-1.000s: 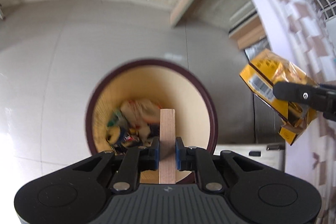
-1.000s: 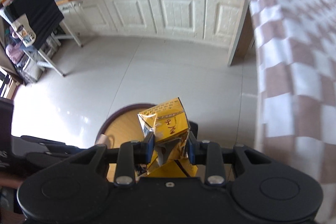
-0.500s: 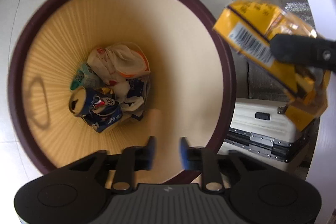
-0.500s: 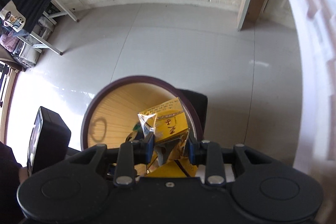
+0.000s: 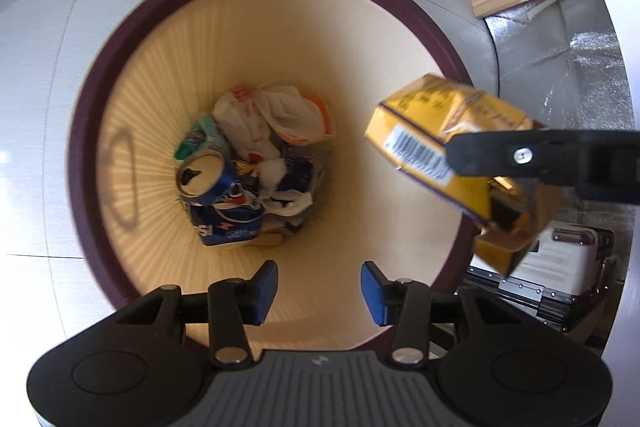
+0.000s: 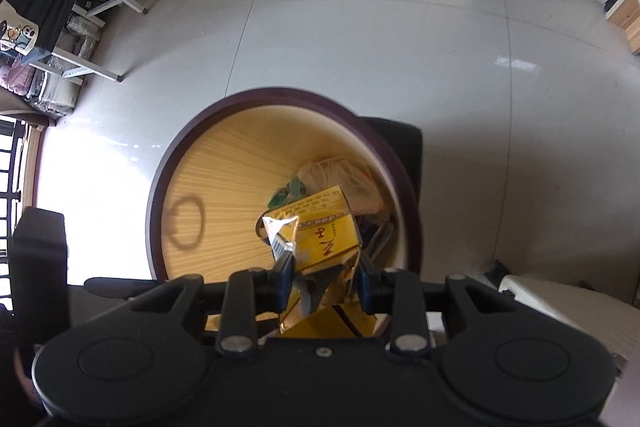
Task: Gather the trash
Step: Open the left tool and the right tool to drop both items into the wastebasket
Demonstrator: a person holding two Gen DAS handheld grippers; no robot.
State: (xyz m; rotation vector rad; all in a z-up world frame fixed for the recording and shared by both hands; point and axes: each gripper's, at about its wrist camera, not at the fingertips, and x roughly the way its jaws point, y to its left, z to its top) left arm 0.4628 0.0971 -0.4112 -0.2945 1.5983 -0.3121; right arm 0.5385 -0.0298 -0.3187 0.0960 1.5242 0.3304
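Left wrist view shows our left tool (image 5: 319,285) over the bin (image 5: 96,115), jaws just opened apart with nothing between them. Our right tool (image 6: 323,283) is clamped on the crushed yellow carton (image 5: 448,151), which hangs over the bin's right rim (roughly, given the fisheye warp). Released here, we risk the carton clipping the rim and tumbling onto the floor (image 6: 360,47).

Crushed blue can (image 5: 224,203) in bin: partial "PSI", probably Pepsi. Yellow carton (image 5: 440,147): barcode, print unreadable.
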